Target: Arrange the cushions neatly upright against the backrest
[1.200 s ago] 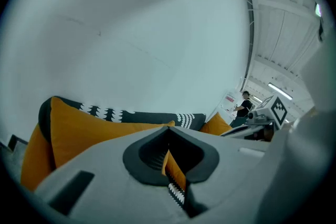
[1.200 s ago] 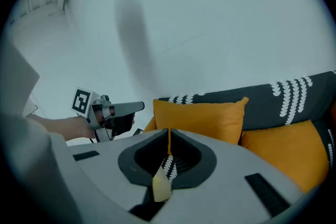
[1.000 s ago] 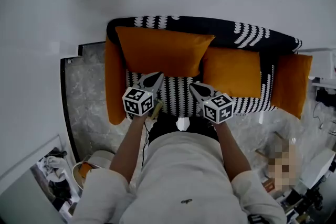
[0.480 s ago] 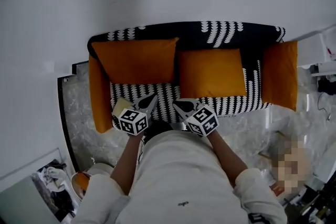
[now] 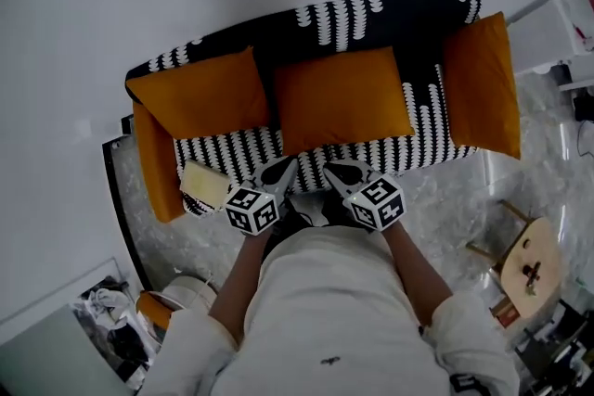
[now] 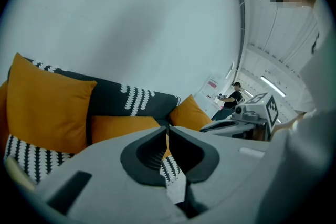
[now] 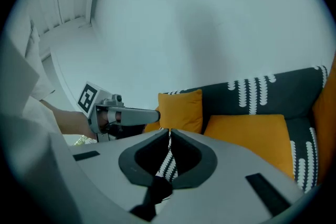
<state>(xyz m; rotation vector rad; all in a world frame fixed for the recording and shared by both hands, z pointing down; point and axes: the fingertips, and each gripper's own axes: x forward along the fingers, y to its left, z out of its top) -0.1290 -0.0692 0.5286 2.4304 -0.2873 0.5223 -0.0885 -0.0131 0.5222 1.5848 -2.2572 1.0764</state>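
Observation:
On the black-and-white patterned sofa (image 5: pixel 390 23), two orange cushions stand upright against the backrest: one at the left (image 5: pixel 200 93) and one in the middle (image 5: pixel 342 97). Another orange cushion (image 5: pixel 483 83) leans on the right arm, and one (image 5: pixel 153 167) on the left arm. My left gripper (image 5: pixel 283 167) and right gripper (image 5: pixel 332 168) hover side by side over the seat's front edge, both shut and holding nothing. The left gripper view shows its shut jaws (image 6: pixel 168 128) before the cushions (image 6: pixel 44 102). The right gripper view shows its shut jaws (image 7: pixel 169 131) before the middle cushion (image 7: pixel 252 131).
A small pale yellow cushion (image 5: pixel 204 185) lies flat on the seat's left end. A round wooden stool (image 5: pixel 529 260) stands at the right on the marble floor. A white wall is behind the sofa. Clutter sits at the lower left (image 5: pixel 107 320). A person (image 6: pixel 231 97) stands far off.
Both grippers have drawn back from the cushions to the seat's front edge. The head view has shifted, so the sofa sits higher and tilted. Both stay shut.

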